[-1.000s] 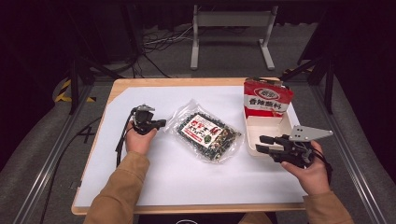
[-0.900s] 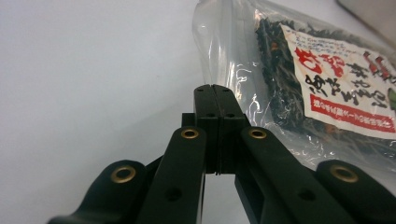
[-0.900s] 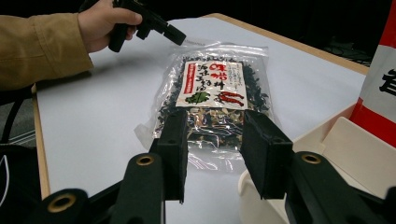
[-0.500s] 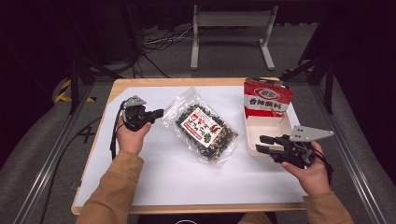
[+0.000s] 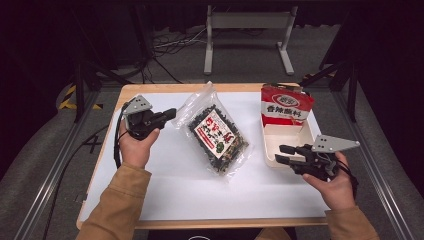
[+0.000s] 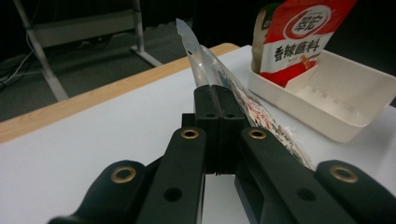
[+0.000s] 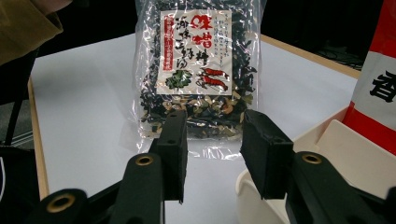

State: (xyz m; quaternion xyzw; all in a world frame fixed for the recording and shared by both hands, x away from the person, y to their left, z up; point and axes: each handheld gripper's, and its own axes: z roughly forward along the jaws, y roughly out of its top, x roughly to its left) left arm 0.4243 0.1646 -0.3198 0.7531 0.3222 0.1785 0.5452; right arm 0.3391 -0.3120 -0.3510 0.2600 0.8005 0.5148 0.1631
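Seaweed bag lifted by one corner, tray waiting

Seaweed bag (image 5: 216,135): clear plastic pouch of dark dried flakes with a printed label, lying mid-table on the white mat (image 5: 190,190), its near-left edge raised off the surface. Left gripper (image 5: 167,114) has its jaws pressed together on the clear top seal at that corner; in the left gripper view the film (image 6: 196,60) stands up out of the closed pads.

Handling, judged: light, soft, crinkly, and slick. The contents would likely slump to the low end when the bag is lifted. The flat sealed border looks the best hold; the filled middle would crush.

Right gripper (image 5: 281,154) hovers just beside the white tray (image 5: 310,134), jaws spread about halfway with nothing between them, pointing at the bag's lower edge (image 7: 201,140).

Red sauce packet (image 5: 286,104) stands upright at the tray's far end; the near part looks free.

Room: open mat in front and left. The wooden table edge (image 5: 165,89) is near the bag's far corner.
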